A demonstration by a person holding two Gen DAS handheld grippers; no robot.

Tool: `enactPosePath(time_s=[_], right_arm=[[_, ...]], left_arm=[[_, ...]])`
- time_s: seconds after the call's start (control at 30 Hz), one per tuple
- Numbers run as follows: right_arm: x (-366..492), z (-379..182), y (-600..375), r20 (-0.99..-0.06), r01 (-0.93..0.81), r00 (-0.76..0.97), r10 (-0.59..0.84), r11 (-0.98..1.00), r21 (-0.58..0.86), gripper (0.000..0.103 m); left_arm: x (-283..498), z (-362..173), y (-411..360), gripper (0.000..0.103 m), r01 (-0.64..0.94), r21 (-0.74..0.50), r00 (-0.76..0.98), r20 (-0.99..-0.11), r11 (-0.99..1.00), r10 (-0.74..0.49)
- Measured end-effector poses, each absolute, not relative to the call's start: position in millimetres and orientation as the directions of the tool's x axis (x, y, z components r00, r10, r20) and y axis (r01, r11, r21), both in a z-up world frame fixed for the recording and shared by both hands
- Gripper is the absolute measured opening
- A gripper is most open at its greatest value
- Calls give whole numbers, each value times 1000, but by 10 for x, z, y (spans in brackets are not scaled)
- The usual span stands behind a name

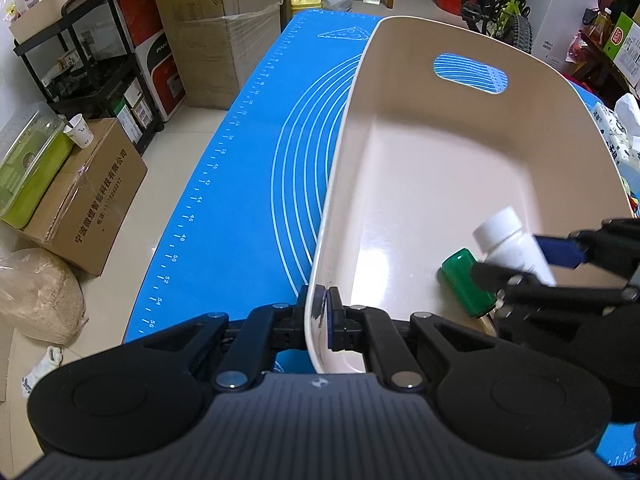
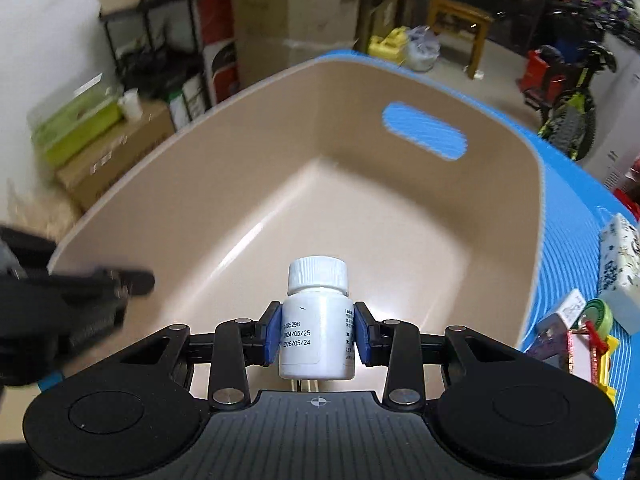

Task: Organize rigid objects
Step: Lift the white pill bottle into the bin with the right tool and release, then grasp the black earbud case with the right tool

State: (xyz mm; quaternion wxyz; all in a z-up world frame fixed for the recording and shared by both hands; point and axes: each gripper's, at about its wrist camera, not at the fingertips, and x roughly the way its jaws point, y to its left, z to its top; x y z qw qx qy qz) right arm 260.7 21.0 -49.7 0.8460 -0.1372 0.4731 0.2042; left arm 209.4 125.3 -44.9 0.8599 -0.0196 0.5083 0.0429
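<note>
The left tool (image 1: 325, 306) is sitting clamped on the near rim of the beige bin (image 1: 460, 168), one pad outside the wall and one inside, pinching the thin plastic edge between them. The bin is resting on the blue mat (image 1: 240, 168) that covers the bench, its oval handle slot showing the mat's white lines through the far wall.

Over on the right, the right tool (image 2: 319, 334) is gripping a white pill bottle (image 2: 318, 332) by its body, blue pads (image 2: 272, 334) pressing on both sides, the ribbed cap pointing away from the camera and printed dates reading on the label. From the left wrist view that same bottle is hanging inside the bin's near right corner, tilted, cap toward the bin's middle.

Just beside it, a green cylinder (image 1: 468, 282) is lying on its side on the bin floor, close to the near wall; whether the bottle is touching it I cannot tell, since the black fingers are crossing in front.

Outside the bin, on the mat to the right, a small clutter is waiting: a patterned white box (image 2: 618, 264), a round green tin (image 2: 596, 314) and a yellow-edged item (image 2: 604, 356) near the mat's edge
</note>
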Motion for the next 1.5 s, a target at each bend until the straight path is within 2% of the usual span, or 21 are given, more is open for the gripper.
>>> enactPosePath(time_s=[0.23, 0.33, 0.57, 0.7, 0.9, 1.17, 1.33, 1.5], right_arm=[[2568, -264, 6, -819, -448, 498, 284, 893, 37, 62], [2549, -62, -192, -780, -407, 543, 310, 910, 79, 65], [2499, 368, -736, -680, -288, 684, 265, 954, 81, 67], [2543, 466, -989, -659, -234, 720, 218, 970, 66, 68], [2584, 266, -1312, -680, -163, 716, 158, 985, 57, 68], [2654, -179, -1484, -756, -161, 640, 142, 986, 50, 68], [2661, -366, -1461, -785, -194, 597, 166, 979, 60, 60], [2665, -468, -1418, -799, -219, 573, 185, 973, 68, 58]], left_arm=[[2089, -439, 1239, 9, -94, 12, 481, -875, 995, 56], [2089, -439, 1238, 9, -94, 11, 480, -875, 995, 55], [2089, -438, 1238, 9, -94, 11, 480, -875, 995, 55], [2088, -439, 1239, 9, -95, 11, 480, -875, 995, 55], [2089, -440, 1240, 9, -95, 10, 480, -875, 995, 55], [2091, -434, 1251, 9, -101, 9, 481, -875, 995, 56], [2091, -434, 1253, 9, -101, 9, 482, -875, 995, 57], [2091, -434, 1252, 9, -100, 9, 482, -874, 995, 57]])
